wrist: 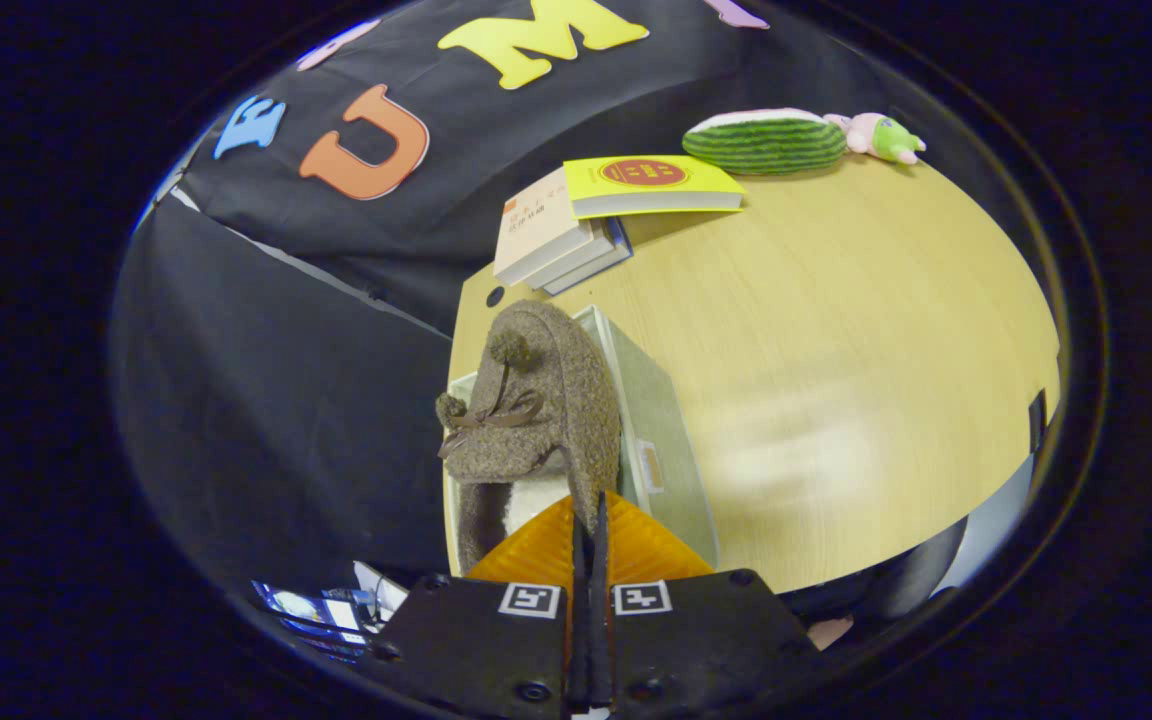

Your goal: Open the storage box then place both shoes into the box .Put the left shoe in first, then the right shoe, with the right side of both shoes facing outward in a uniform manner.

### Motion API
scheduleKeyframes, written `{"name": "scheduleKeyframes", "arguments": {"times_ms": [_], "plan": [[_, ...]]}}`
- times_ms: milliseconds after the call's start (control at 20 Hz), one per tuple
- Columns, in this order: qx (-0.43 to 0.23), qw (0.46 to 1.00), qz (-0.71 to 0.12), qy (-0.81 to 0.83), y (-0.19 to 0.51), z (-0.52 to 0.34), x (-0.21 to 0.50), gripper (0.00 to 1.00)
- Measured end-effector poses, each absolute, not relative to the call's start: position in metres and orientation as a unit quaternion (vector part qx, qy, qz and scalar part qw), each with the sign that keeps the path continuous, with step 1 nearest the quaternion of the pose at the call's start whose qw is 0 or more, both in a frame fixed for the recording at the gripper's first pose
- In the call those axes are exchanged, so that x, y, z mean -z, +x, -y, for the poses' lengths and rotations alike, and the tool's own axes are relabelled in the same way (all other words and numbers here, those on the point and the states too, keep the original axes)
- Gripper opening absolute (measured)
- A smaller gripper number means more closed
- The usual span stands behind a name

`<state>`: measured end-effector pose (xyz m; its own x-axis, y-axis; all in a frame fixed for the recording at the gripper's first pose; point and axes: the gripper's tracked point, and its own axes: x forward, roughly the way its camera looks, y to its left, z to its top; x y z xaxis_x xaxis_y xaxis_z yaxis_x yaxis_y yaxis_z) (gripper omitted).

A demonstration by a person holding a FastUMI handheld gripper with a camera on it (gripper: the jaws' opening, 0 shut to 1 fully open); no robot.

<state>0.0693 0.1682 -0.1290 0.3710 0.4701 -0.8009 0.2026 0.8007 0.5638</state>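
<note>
You have the gripper (588, 515) closed on the heel rim of a brown fuzzy slipper (536, 420), both fingers pinched together on the edge of its collar so that almost no gap shows between them; the shoe hangs just ahead of the fingertips, toe pointing away from you, its little bow and two pom-poms facing up. It is held over the storage box (651, 420), a pale grey box that sits at the near corner of the wooden table (836, 350), and the slipper covers most of the opening, so you cannot tell from here whether the other shoe is already inside or whether this is the left or the right one. By the look of it you are in the placing step, with the box already open. The next move calls for you to lower the shoe into the box without catching its sole on the rim, keep it lined up along the box's length with the right side facing outward, and only then let the fingers part. The stack of books (576, 225) and the watermelon plush (764, 140) lie well beyond, out of your way
</note>
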Motion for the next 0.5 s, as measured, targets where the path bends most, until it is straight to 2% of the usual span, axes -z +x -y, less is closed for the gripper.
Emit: {"name": "scheduleKeyframes", "arguments": {"times_ms": [100, 200, 250, 300, 400, 450, 500], "plan": [[-0.084, 0.771, -0.553, 0.304, 0.071, -0.17, 0.134, 0.06], [-0.096, 0.774, -0.546, 0.306, 0.071, -0.175, 0.131, 0.11], [-0.097, 0.781, -0.539, 0.3, 0.074, -0.173, 0.13, 0.2], [-0.101, 0.791, -0.53, 0.29, 0.076, -0.171, 0.127, 0.22], [-0.119, 0.811, -0.507, 0.266, 0.078, -0.17, 0.117, 0.34], [-0.131, 0.823, -0.492, 0.253, 0.079, -0.17, 0.111, 0.47], [-0.142, 0.839, -0.468, 0.239, 0.081, -0.167, 0.102, 0.55]]}}
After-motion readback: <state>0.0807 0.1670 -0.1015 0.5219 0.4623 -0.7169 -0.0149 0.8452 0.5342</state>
